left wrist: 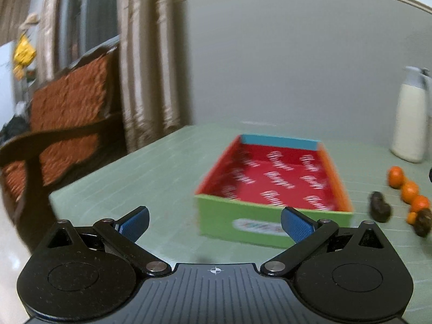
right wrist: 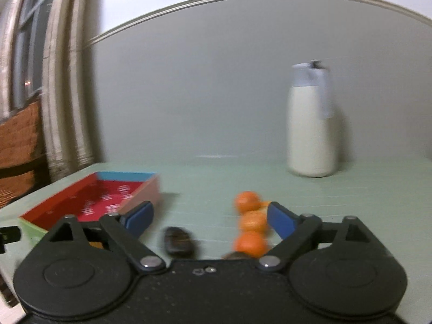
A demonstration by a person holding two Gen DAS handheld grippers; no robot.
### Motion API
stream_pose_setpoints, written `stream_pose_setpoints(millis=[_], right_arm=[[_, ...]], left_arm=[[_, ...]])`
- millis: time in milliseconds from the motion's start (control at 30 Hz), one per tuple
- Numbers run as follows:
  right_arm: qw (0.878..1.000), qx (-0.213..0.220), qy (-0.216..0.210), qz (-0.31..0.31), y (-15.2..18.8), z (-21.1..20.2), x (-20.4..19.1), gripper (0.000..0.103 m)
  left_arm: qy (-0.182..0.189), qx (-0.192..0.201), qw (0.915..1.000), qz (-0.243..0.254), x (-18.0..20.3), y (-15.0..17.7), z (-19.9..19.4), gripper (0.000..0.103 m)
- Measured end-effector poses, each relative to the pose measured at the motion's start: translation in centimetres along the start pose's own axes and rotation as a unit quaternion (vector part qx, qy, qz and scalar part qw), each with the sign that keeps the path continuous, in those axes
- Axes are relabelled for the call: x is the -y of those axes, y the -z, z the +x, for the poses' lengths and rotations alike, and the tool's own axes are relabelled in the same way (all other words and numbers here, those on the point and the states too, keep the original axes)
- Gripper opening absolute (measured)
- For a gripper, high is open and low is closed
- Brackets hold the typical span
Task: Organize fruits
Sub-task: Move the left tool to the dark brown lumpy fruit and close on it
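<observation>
A shallow cardboard box [left wrist: 272, 210] with a green front wall and a red printed floor lies empty on the pale green table [left wrist: 151, 178]. My left gripper [left wrist: 214, 224] stands open just in front of it, nothing between its blue pads [left wrist: 136, 224]. To the box's right lie small oranges [left wrist: 410, 191] and dark brown fruits [left wrist: 379, 210]. In the right wrist view my right gripper [right wrist: 210, 218] is open above the table, with a row of oranges [right wrist: 252, 222] and a dark fruit [right wrist: 179, 241] lying between and ahead of its fingers, untouched. The box [right wrist: 91, 202] is at its left.
A tall white bottle [right wrist: 310, 124] with a grey-blue cap stands at the back right near the wall. A wooden chair with an orange woven back [left wrist: 64, 124] and curtains [left wrist: 151, 62] stand past the table's left edge.
</observation>
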State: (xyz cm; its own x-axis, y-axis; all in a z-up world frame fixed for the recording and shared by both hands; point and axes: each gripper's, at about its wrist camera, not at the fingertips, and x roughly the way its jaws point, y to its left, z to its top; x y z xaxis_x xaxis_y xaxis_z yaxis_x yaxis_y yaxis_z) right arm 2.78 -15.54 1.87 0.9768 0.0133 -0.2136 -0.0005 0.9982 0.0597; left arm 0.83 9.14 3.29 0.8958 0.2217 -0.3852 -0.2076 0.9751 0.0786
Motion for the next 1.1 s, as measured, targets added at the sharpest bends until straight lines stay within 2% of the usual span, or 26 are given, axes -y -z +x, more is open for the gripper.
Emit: stream_pose_setpoints(millis=[200,300,533,667,1100], right_arm=[[0.997,0.017,0.07,0.019,0.9,-1.7,4.3,0.094],[0.994,0.014,0.1,0.041,1.2,-2.3,6.2,0.094],[0.984,0.002,0.159,0.074,2.2,-3.2,9.7,0.095],[0.981,0.007,0.177,0.081,2.7,-3.9,10.7,0.101],[0.977,-0.001,0.191,0.089,3.3,-4.7,12.6,0.101]], left_arm=[[0.047,0.033,0.9968,0.056,5.2,0.1,-1.3,0.103],[0.077,0.038,0.9934,0.076,7.5,0.2,-1.7,0.103],[0.115,0.048,0.9855,0.115,11.8,0.6,-2.4,0.103],[0.13,0.043,0.9823,0.128,13.6,0.8,-2.3,0.103],[0.156,0.011,0.9782,0.137,16.7,0.3,-0.3,0.103]])
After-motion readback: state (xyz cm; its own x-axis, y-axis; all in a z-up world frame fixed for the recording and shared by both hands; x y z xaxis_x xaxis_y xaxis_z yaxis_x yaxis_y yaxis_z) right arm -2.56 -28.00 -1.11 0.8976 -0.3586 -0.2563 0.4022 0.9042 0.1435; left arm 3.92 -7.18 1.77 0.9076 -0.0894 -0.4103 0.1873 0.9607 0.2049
